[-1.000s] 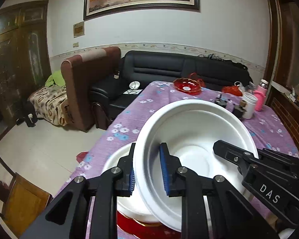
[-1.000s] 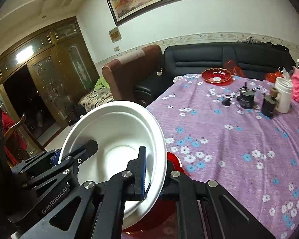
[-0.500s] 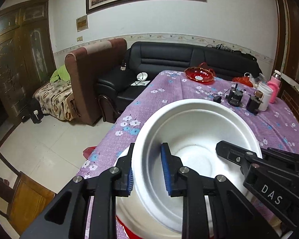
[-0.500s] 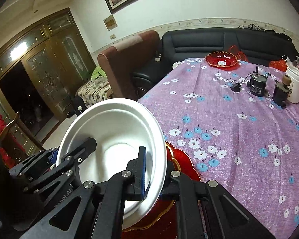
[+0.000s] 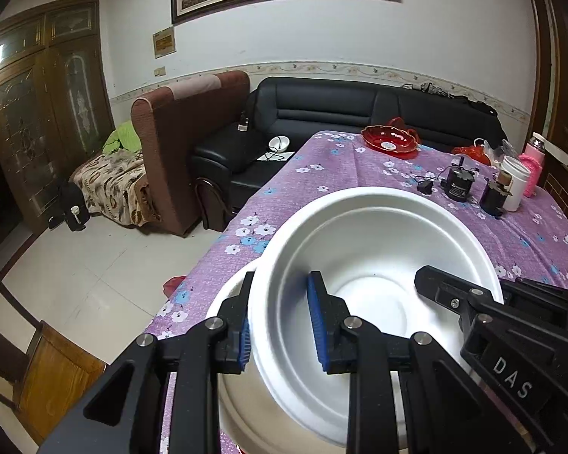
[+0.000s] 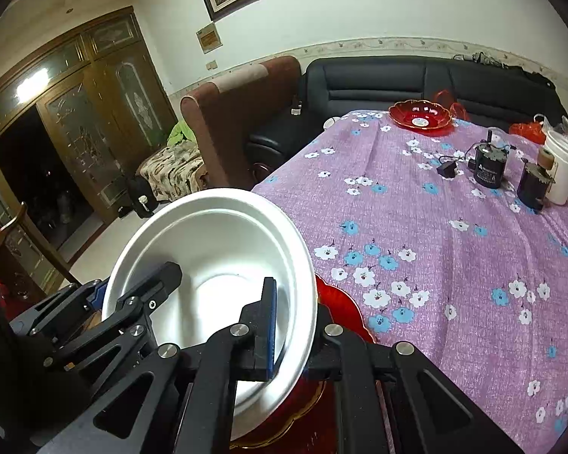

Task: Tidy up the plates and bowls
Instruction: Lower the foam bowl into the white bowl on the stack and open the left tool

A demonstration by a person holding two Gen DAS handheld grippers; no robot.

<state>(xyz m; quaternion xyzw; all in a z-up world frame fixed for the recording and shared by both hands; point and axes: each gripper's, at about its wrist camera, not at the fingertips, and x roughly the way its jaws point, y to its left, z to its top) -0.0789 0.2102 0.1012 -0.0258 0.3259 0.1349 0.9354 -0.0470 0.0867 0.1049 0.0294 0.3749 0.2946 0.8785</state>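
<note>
Left and right wrist views, both looking across a worktop (image 5: 359,174) draped in a purple cloth with white and blue flowers. In the lower centre of each frame a deep white round bowl (image 5: 375,265) is held tilted above the near end of the worktop. The left hand-held gripper (image 5: 280,321) is clamped on the bowl's near-left rim, one blue pad inside and one outside; the right hand-held gripper (image 6: 295,325) is clamped on the opposite rim, its outer finger hidden behind the bowl wall. Each gripper also appears in the other's view, reaching in from the side.

Beneath the bowl, at the lower centre of the left view, lies a second white dish (image 5: 238,397), mostly covered. In the right view a red plate with a gilt scalloped edge (image 6: 344,302) shows under the bowl, cut off by the gripper arms; how the dish and the plate are stacked cannot be told.

At the far end of the worktop, upper right, stand a red glass dish (image 5: 388,140), two small black cylindrical devices (image 5: 460,185) with a cable, a white cup (image 5: 515,185) and a pink bottle (image 5: 534,162). Beyond are a black leather sofa (image 5: 359,109) and a brown armchair (image 5: 181,143).
</note>
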